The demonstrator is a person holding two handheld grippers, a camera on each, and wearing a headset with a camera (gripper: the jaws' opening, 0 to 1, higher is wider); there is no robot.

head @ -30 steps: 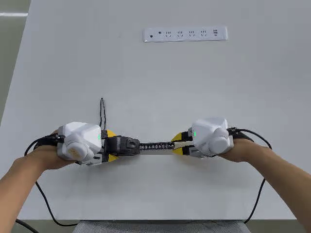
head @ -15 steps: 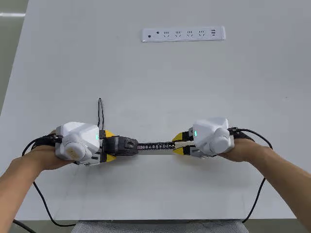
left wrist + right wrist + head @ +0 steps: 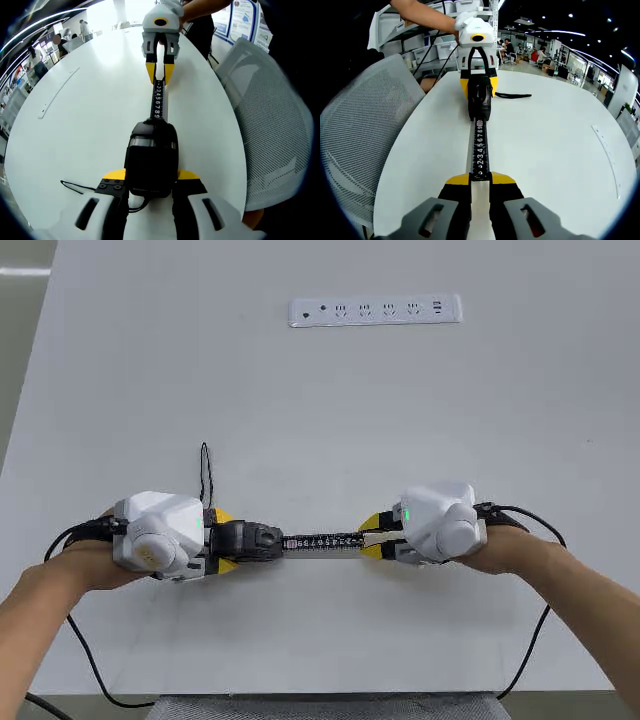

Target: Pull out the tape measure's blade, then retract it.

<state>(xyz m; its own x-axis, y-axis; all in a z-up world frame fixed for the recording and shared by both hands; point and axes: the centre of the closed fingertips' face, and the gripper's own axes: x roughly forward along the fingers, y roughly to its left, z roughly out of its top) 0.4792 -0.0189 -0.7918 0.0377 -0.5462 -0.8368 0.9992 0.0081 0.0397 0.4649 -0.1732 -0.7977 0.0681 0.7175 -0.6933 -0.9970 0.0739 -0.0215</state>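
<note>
A black tape measure case [image 3: 250,540] lies low over the white table, held between the yellow-tipped fingers of my left gripper [image 3: 222,540], which is shut on it [image 3: 151,159]. Its black blade [image 3: 322,540] with white numbers runs rightward to my right gripper [image 3: 372,537], which is shut on the blade's end. In the right gripper view the blade [image 3: 480,150] stretches from my right gripper [image 3: 480,181] to the case [image 3: 479,98]. In the left gripper view the blade [image 3: 158,97] leads to the right gripper [image 3: 159,74]. A thin black wrist strap [image 3: 209,475] trails behind the case.
A white power strip [image 3: 375,310] lies flat at the far side of the table [image 3: 320,410]. Black cables [image 3: 85,650] hang from both grippers over the near edge. A grey mesh chair [image 3: 355,150] stands just beside the table.
The grippers have drawn slightly further apart, the right one shifting right, so a little more blade shows between them. The head camera has also shifted a little.
</note>
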